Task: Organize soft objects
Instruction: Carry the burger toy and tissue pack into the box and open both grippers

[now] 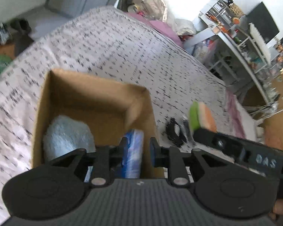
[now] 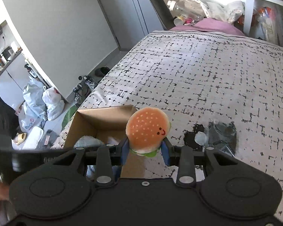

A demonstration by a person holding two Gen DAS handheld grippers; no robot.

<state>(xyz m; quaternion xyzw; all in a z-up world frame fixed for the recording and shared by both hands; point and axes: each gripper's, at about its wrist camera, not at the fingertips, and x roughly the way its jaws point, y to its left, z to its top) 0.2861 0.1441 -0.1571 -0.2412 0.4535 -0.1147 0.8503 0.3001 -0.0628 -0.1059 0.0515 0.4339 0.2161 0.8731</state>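
**Ana:** Tongs first, then. Right tongs (image 2: 145, 151) are clamped on a plush burger (image 2: 148, 131), its orange bun with the little smiling face turned toward the lens, a green fringe peeking out at the bottom. It sits at centre frame in the right wrist view, just beside the right corner of the cardboard box (image 2: 96, 118).

**Ben:** And over on the left wrist view, the left tongs (image 1: 136, 146) sit low in the centre with a blue plastic-wrapped packet (image 1: 133, 154) between the blue pads. Motion blur smears it, so I cannot tell whether the pads press on it or stand a touch apart; the gap is narrow either way.

**Ana:** That packet hangs over the right part of the open box, by its right wall. Inside, lower left, a fluffy pale blue cloth (image 1: 66, 135) lies on the bottom.

**Ben:** Same burger shows in the left view at middle right, seen edge-on, green and orange, at the tip of the other black tool.

**Ana:** Box sits on the bed (image 2: 207, 71), on a white cover with a black broken-grid print.

**Ben:** To the right of the box, on that cover, lies a black fabric item (image 2: 211, 135) with a pale patch, partly crumpled. I cannot make out what it is.

**Ana:** Upper part of the frame, beyond the bed, a purple sheet (image 2: 213, 25) and a clutter of bags.
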